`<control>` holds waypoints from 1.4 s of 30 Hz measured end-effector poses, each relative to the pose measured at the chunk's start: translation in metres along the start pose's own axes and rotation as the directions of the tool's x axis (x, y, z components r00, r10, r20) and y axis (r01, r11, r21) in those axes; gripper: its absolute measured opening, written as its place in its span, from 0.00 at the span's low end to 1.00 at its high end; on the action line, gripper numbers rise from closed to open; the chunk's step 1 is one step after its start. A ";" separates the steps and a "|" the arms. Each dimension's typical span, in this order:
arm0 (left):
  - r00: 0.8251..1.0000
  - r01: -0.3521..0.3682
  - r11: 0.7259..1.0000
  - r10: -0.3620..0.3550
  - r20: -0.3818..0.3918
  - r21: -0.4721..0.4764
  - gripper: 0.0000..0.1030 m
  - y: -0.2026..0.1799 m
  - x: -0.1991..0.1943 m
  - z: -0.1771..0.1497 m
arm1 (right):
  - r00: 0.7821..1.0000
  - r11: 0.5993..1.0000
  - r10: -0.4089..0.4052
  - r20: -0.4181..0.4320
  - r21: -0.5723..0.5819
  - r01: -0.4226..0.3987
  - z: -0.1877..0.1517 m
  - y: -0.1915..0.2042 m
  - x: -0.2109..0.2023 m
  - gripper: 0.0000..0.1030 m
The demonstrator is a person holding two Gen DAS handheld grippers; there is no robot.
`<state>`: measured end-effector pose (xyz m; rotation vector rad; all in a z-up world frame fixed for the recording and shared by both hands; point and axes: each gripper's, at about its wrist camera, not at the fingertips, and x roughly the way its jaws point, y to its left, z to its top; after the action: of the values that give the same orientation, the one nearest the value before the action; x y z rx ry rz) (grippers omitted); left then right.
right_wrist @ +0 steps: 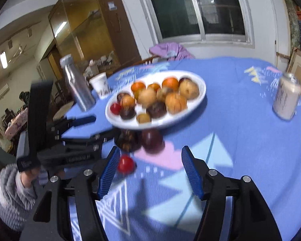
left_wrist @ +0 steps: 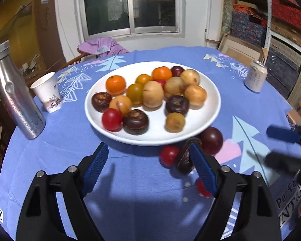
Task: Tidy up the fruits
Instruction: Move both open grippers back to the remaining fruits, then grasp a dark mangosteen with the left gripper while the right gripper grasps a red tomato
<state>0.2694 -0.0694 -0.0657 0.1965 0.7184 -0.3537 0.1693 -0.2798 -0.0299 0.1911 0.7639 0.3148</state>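
Left gripper jaws apart, low over tablecloth; right gripper likewise.

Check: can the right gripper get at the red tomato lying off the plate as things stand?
Probably yes: the right gripper is open and empty, and the red tomato lies on bare cloth beside its left finger, clear of the white plate.

Indoor artificial light from above, moderately bright; the dark window pane reflects a lamp as a small white spot. The gripper fingers cast soft dark shadows on the blue patterned tablecloth. The left wrist view is fairly sharp; the right wrist view is motion-blurred, smearing the round white plate. Fisheye bending curves the edges, with black corners.
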 end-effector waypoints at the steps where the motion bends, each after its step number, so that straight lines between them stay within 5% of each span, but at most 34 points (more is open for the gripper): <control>1: 1.000 -0.003 1.000 0.003 0.002 0.012 0.80 -0.004 -0.001 0.000 | 1.000 1.000 0.002 -0.020 0.000 -0.002 -0.005 -0.001 0.002 0.63; 16: 0.995 0.100 0.993 -0.102 0.017 0.064 0.78 -0.027 -0.011 -0.008 | 0.997 0.997 0.048 -0.067 -0.052 -0.051 -0.012 0.007 -0.005 0.63; 23: 0.995 0.104 0.986 -0.103 -0.009 0.132 0.78 -0.045 -0.004 -0.011 | 0.999 0.999 0.043 0.009 0.002 -0.043 -0.008 -0.010 -0.030 0.67; 24: 0.995 0.102 0.985 -0.101 -0.017 0.140 0.76 -0.048 0.000 -0.012 | 0.999 0.999 0.042 0.019 0.016 -0.042 -0.007 -0.013 -0.033 0.67; 27: 0.989 0.137 0.981 -0.129 -0.066 0.136 0.47 -0.049 0.010 -0.011 | 0.999 0.998 0.041 0.030 0.041 -0.043 -0.007 -0.019 -0.036 0.67; 33: 0.983 0.181 0.978 -0.175 -0.062 0.106 0.45 -0.041 0.011 -0.009 | 0.998 0.998 0.047 0.027 0.039 -0.048 -0.005 -0.018 -0.036 0.67; 39: 0.976 0.210 0.970 -0.202 -0.081 0.122 0.25 -0.040 0.012 -0.009 | 0.999 0.998 0.040 0.014 0.041 -0.040 -0.006 -0.018 -0.033 0.67; 42: 0.981 0.188 0.978 -0.182 -0.070 0.090 0.24 -0.022 0.001 -0.011 | 0.999 0.999 0.043 -0.009 0.020 -0.043 -0.011 -0.010 -0.023 0.67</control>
<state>0.2551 -0.0871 -0.0761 0.2327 0.7834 -0.5631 0.1484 -0.2968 -0.0253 0.2253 0.7732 0.3487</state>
